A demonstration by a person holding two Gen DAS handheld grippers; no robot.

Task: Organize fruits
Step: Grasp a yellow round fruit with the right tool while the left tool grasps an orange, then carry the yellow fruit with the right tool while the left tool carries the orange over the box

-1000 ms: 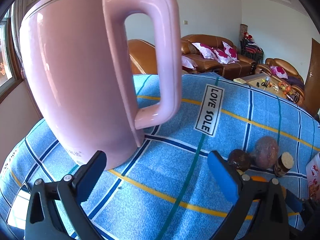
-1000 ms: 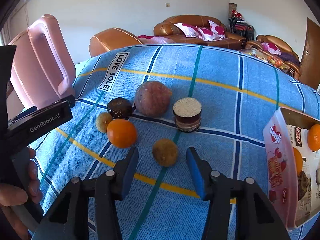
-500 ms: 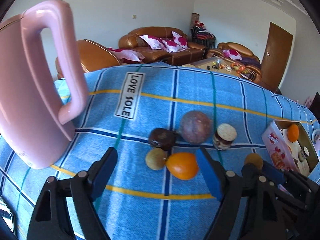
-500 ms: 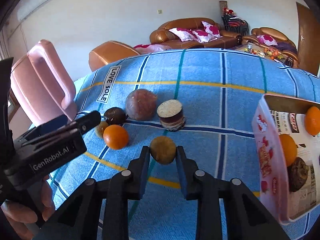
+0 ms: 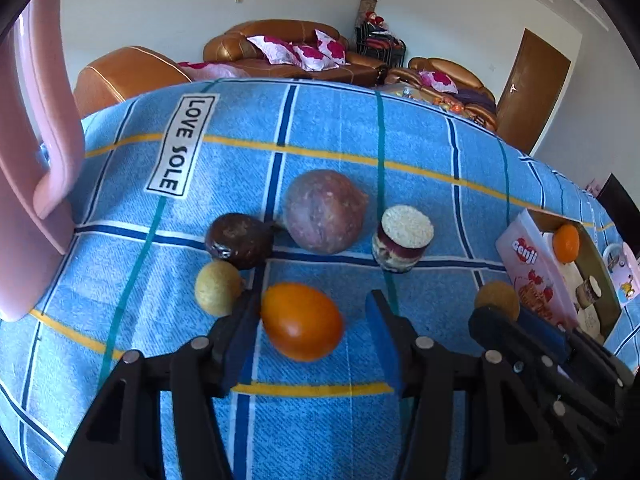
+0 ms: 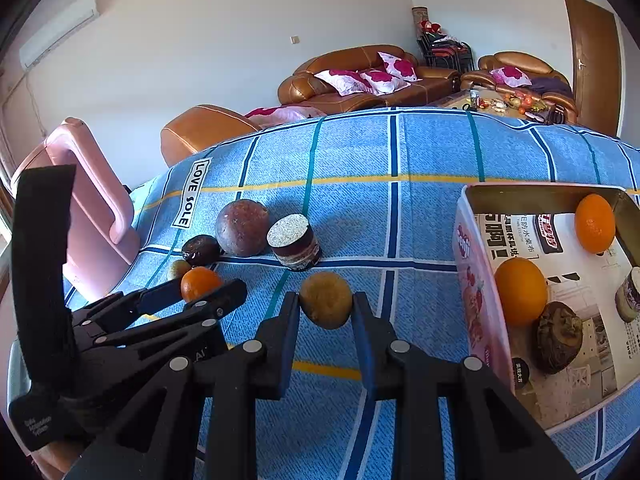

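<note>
The right tool [image 6: 326,308] was clamped on a small yellow-brown fruit [image 6: 326,299], both blue pads pressed to its sides just beside the open box [image 6: 476,280] toward the right edge of the bench [image 6: 420,152]. The left tool [image 5: 312,320] was closing around an orange [image 5: 302,321]; one pad touched the fruit while the other stood slightly apart, so it gripped nothing.

Just beyond the orange lay a pale yellow fruit [image 5: 218,287], a dark brown fruit [image 5: 239,240], a large mottled purple fruit [image 5: 325,211] and a short jar with a cork-like lid [image 5: 403,238], clustered mid-bench.

The blue checked cloth [image 5: 340,128] carried a sewn label [image 5: 182,146] reading "LOVE SOLE". The box's pink side bore a red heart logo whose word was too distorted to read for sure; its floor was lined with printed paper in Chinese characters, too small to read. Inside lay two oranges [image 6: 520,291], a dark wrinkled fruit [image 6: 559,337] and a small jar [image 6: 630,294] cut off by the frame's edge.

A pink kettle [image 6: 96,208] stood at the left edge, half hidden behind the left tool's black body, whose small white lettering was illegible.
</note>
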